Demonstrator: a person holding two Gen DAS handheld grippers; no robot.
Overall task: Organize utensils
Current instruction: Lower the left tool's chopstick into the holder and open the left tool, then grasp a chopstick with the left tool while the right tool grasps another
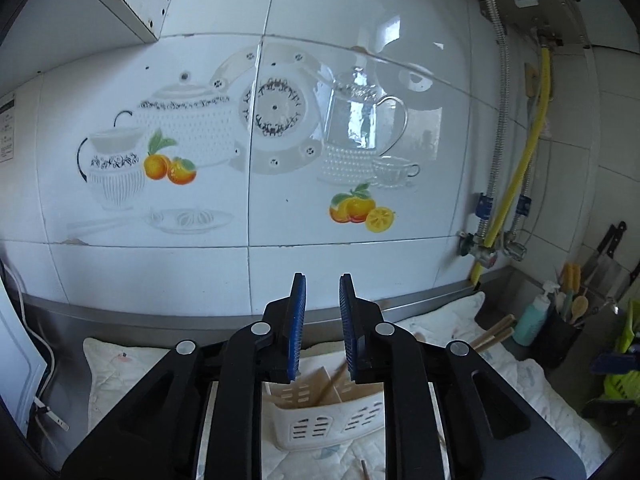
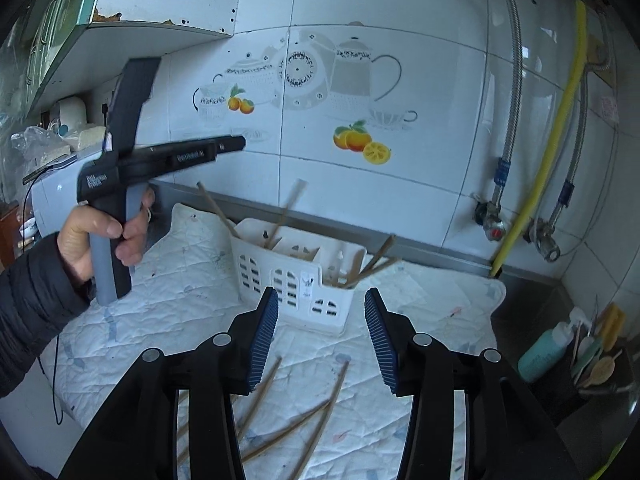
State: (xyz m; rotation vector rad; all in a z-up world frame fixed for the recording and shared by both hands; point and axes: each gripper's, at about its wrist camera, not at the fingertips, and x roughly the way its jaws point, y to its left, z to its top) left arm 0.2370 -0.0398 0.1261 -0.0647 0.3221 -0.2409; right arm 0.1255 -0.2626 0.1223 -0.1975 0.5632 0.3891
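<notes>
A white slotted utensil basket [image 2: 296,276] stands on a white quilted cloth [image 2: 168,304] and holds several wooden chopsticks [image 2: 280,220] leaning in its compartments. It also shows in the left wrist view [image 1: 332,416], below my left gripper [image 1: 322,292], which is open and empty, raised above the basket and facing the tiled wall. My right gripper [image 2: 322,320] is open and empty, just in front of the basket. Several loose chopsticks [image 2: 316,408] lie on the cloth beneath it. The left gripper's body [image 2: 160,156] shows at the left, held by a hand.
A dark holder [image 2: 596,372] with spoons and a teal bottle [image 2: 540,352] stand at the right on the steel counter. Gas pipes and valves [image 2: 504,228] run down the tiled wall. A cabinet [image 2: 120,28] hangs at upper left. Knives [image 1: 608,256] hang at far right.
</notes>
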